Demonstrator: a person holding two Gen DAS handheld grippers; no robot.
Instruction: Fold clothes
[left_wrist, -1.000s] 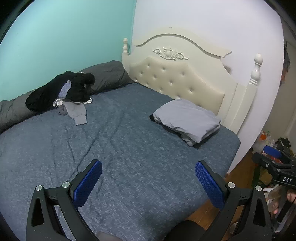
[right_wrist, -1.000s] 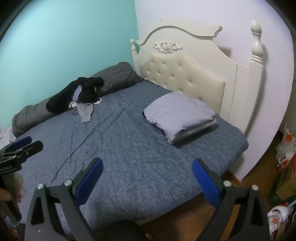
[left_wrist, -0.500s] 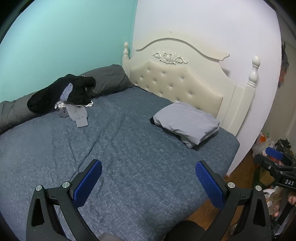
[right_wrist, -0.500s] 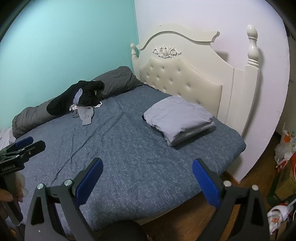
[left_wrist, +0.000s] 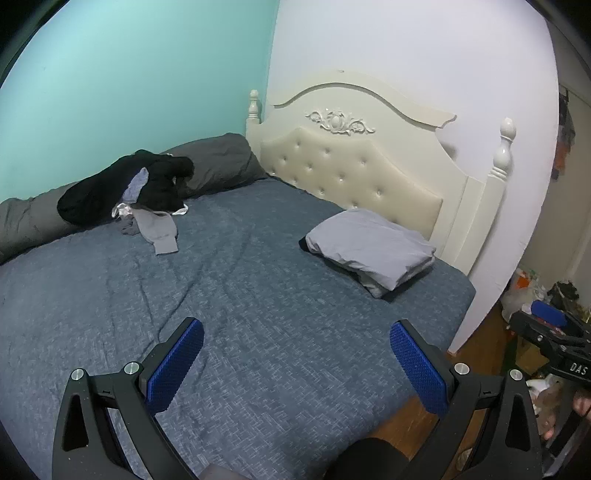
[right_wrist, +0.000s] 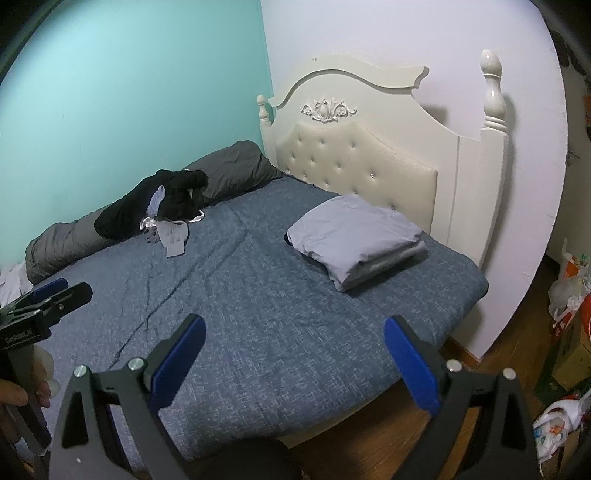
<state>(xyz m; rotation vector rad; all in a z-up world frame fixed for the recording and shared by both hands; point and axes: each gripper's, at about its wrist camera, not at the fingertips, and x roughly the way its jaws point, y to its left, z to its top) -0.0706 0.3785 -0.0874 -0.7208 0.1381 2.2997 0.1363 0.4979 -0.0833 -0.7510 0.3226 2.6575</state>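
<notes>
The left gripper (left_wrist: 295, 363) and the right gripper (right_wrist: 293, 360) were held with their blue-padded fingers (left_wrist: 176, 363) spread wide and empty above the near edge of the bed (left_wrist: 258, 332). A folded stack of grey clothes (left_wrist: 371, 249) was seen lying flat near the cream headboard (left_wrist: 354, 173). A rumpled heap of black and grey garments (left_wrist: 136, 192) was left unfolded against the dark grey pillow (left_wrist: 218, 162) by the teal wall (left_wrist: 129, 81).

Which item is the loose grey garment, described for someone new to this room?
Start at the cream headboard, then cross the blue bedspread toward the teal wall. The grey garment spills from the black clothes pile, unlike the folded grey stack.
</notes>
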